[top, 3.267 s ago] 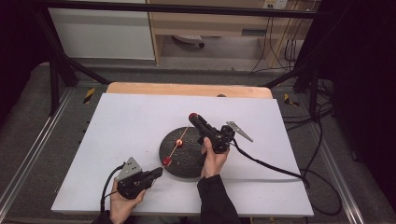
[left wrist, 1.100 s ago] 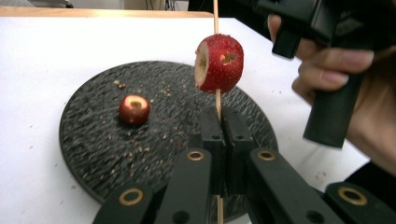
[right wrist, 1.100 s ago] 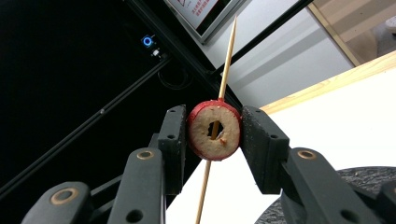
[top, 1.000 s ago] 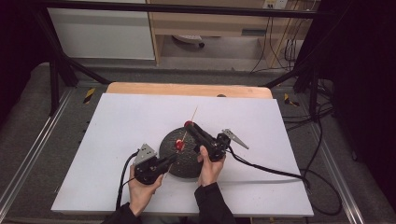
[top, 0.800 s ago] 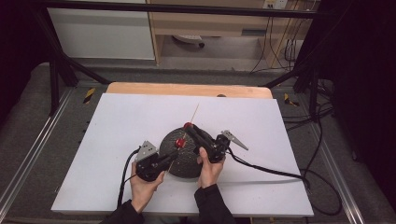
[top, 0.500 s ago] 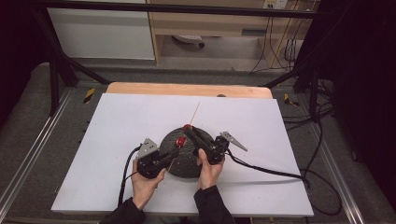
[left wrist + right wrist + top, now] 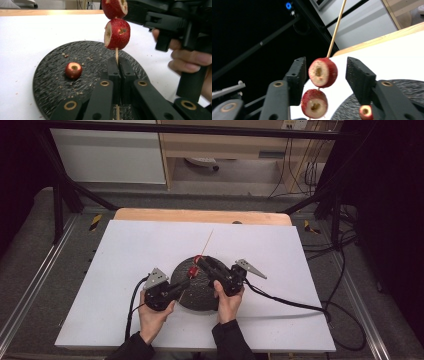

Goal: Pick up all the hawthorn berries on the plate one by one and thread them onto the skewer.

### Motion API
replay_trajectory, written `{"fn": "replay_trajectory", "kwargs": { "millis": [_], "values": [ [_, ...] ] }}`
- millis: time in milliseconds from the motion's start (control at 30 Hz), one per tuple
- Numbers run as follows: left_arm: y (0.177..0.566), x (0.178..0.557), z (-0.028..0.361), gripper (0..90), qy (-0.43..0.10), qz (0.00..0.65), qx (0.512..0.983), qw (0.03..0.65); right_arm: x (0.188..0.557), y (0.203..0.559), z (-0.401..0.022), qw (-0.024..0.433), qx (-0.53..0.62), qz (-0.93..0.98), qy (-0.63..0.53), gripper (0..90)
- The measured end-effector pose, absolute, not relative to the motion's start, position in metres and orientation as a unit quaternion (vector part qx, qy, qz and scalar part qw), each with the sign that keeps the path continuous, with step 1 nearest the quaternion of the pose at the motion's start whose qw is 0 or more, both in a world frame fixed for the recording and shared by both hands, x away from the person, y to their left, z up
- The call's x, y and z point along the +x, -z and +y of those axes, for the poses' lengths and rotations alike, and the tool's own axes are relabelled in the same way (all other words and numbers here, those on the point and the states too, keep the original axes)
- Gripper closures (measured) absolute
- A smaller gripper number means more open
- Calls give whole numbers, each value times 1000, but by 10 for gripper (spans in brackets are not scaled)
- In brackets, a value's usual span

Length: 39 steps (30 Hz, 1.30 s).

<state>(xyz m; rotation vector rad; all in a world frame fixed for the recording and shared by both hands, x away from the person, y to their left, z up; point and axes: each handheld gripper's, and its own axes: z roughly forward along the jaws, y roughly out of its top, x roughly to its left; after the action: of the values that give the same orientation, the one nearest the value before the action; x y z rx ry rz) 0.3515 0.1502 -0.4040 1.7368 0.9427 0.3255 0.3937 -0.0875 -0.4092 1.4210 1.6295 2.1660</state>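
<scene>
Left gripper (image 7: 117,67) clamps the wooden skewer (image 7: 116,53); two cored red fruits (image 7: 322,72), hawthorns perhaps, sit threaded between the right gripper's (image 7: 325,72) open fingers

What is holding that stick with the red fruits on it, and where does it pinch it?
The left gripper pinches the wooden skewer near its lower end, just under the two red fruits. The right gripper holds nothing: its jaws stand open around the upper fruit.

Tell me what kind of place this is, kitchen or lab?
Likely a lab data-collection rig, not a kitchen: a white-topped table stands inside a black metal frame, cables trail behind it, and the hand-held left gripper clamps a thin wooden skewer over a round black textured plate.
</scene>
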Motion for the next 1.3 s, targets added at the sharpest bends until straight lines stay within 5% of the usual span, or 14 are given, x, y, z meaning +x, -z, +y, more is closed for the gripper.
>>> {"fn": "replay_trajectory", "kwargs": {
  "millis": [500, 1300],
  "values": [
    [408, 344, 188, 884, -143, 386, 759, 504, 397, 410, -119, 68, 433, 687, -579, 82],
    [434, 321, 263, 883, -155, 395, 788, 446, 403, 403, -127, 71, 382, 806, -446, 31]
  ]
}}
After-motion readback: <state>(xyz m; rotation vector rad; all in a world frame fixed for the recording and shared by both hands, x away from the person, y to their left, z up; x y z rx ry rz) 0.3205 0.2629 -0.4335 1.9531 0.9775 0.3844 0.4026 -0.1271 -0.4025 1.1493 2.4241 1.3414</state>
